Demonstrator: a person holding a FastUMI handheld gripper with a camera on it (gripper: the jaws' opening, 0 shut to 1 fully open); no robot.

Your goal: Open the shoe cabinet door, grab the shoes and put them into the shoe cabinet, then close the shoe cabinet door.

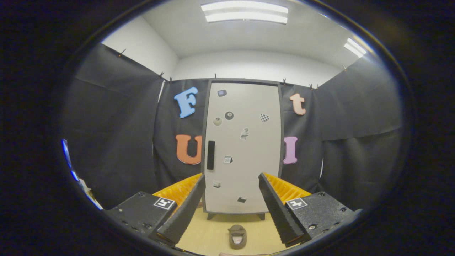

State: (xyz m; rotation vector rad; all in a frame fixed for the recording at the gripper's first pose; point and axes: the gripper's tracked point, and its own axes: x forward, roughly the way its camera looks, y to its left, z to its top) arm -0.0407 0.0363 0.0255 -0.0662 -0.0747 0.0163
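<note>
Wooden floor (213, 234): shoe (237, 236) between open tool (231, 185) fingers, cabinet (243, 149) seemingly closed beyond.

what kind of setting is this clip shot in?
Likely a staged recording booth, not a real home: black cloth walls, a closed shoe cabinet on short feet, and a lone shoe on the wood floor. The gripper is open, holding nothing.

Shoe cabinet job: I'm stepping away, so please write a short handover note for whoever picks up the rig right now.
Hand-held gripper: open, holding nothing, aimed at the cabinet from a distance.
Shoe cabinet: door shut, dark handle on its left edge.
Shoe: on the floor in front of the cabinet, between and below the fingers.
Done: nothing yet.
Left: open the door, put the shoe inside, close the door.
</note>
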